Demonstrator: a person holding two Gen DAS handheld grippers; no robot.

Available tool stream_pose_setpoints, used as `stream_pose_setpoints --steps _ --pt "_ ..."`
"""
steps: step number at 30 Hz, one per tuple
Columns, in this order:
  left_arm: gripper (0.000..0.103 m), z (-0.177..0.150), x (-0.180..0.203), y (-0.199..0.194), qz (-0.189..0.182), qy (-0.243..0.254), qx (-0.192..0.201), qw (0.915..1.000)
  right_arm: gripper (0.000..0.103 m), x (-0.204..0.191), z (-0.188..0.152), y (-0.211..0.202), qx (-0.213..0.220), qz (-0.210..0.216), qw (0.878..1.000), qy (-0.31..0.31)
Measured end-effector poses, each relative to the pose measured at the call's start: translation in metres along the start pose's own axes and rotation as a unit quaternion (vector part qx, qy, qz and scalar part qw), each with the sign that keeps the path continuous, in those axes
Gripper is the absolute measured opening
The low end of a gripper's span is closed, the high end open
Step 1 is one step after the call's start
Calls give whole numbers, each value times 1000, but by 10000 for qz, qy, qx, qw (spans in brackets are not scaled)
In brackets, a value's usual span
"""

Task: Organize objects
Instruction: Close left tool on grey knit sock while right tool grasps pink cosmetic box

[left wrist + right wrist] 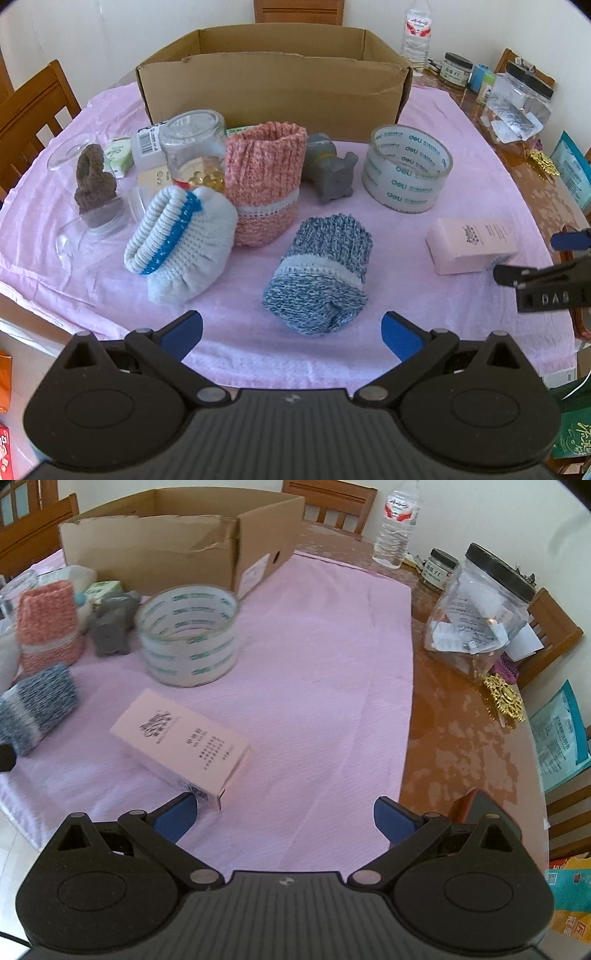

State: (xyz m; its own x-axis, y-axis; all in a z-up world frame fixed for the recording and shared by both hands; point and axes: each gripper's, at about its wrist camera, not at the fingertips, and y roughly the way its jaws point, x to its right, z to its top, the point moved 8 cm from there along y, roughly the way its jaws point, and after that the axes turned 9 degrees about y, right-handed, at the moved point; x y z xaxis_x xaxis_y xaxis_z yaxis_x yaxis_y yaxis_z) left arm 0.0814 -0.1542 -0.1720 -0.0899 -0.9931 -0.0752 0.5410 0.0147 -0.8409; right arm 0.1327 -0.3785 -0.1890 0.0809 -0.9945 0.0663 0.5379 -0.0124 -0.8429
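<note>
Your left gripper (291, 334) stands with jaws spread wide and empty, just short of the blue sock (319, 273) lying on the pink cloth (258, 339). Your right gripper (286, 818) is likewise released, grasping nothing; its left finger sits just beside a corner of the pink box (183, 742). The tape (186, 637) stands beyond it. The carton (275, 86) sits open at the far end.

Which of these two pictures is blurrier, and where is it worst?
Right wrist view: smeared on the left, at the tape roll and cardboard box. Left wrist view: sharp, tape lettering readable; fisheye bends both views' edges.
</note>
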Motion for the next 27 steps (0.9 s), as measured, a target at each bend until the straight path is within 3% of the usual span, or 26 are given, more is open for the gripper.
stream_pose_setpoints --steps 2,10,19,27 --pt "102 0 0 -1 35 -13 3 10000 103 3 3 1 -34 38 10000 86" --pt "102 1 -9 -9 162 -30 94 9998 103 -35 -2 -9 -181 1110 9936 -21" --pt "102 -4 -21 -11 264 -54 87 9996 103 -66 15 8 -183 1266 9917 141" --pt "102 2 -11 -3 82 110 112 9998 103 -48 22 20 -118 847 9962 163"
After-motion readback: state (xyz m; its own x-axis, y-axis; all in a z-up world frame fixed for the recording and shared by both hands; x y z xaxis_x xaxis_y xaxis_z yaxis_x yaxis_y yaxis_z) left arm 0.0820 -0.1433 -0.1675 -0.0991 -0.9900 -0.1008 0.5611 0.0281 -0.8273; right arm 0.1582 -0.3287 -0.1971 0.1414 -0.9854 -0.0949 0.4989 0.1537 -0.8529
